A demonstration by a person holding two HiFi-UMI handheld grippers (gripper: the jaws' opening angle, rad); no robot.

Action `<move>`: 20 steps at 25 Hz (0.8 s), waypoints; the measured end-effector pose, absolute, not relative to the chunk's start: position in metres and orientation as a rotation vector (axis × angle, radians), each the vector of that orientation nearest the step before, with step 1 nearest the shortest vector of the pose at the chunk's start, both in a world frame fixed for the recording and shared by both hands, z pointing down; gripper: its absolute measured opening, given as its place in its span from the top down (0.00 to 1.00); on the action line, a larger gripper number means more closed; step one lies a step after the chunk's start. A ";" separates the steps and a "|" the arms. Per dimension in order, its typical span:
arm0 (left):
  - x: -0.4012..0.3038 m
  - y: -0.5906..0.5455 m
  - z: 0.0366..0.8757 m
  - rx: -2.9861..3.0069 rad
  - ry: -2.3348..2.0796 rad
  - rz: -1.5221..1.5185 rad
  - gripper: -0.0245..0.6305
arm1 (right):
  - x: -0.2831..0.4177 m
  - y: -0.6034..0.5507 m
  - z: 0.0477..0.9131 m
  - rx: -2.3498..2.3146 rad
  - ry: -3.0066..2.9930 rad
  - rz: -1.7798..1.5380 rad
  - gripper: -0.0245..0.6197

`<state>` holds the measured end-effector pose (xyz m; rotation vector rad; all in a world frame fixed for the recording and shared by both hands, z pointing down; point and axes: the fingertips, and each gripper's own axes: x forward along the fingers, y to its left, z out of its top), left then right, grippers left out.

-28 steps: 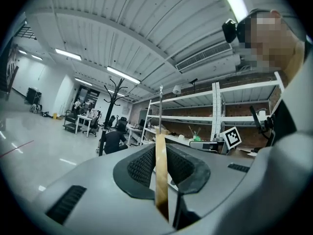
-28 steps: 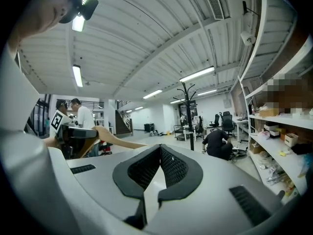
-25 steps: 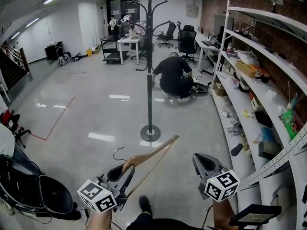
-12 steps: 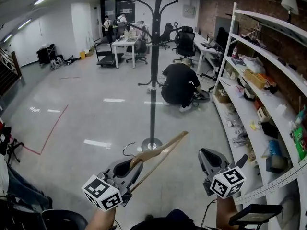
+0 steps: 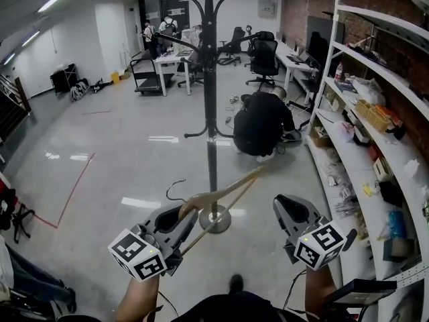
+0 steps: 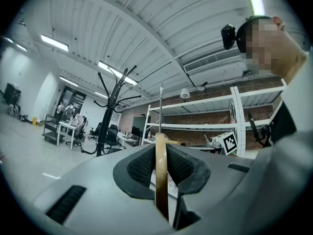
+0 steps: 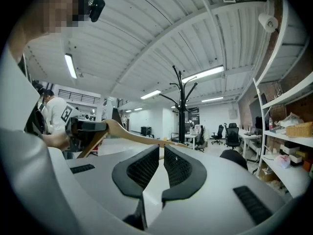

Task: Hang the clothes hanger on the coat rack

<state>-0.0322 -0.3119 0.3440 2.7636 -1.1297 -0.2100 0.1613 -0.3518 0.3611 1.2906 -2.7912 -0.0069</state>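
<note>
One wooden clothes hanger (image 5: 224, 192) is pinched edge-on in the left claw (image 5: 177, 221), carried level. The right claw (image 5: 293, 211) is all but pressed together and empty. The coat rack (image 5: 211, 106) now stands much nearer than a second ago — its base sits just beyond the hanger's tip — so hooking a branch looks close.

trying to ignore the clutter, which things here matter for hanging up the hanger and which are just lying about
For the job:
- hanger, clamped in the left gripper
- coat rack

Just lying about:
- office chairs
- cart
- desk
- shelves of odds and ends
- crouching person, not part of it
</note>
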 end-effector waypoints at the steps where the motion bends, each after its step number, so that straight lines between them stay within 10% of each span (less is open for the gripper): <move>1: -0.029 -0.329 0.339 2.768 -1.130 -0.208 0.88 | 0.162 -0.368 0.356 1.279 -2.802 -0.028 0.95; 20: -0.027 -0.580 0.292 2.950 -0.870 -0.065 0.88 | 0.101 -0.585 0.306 1.091 -2.759 -0.235 0.82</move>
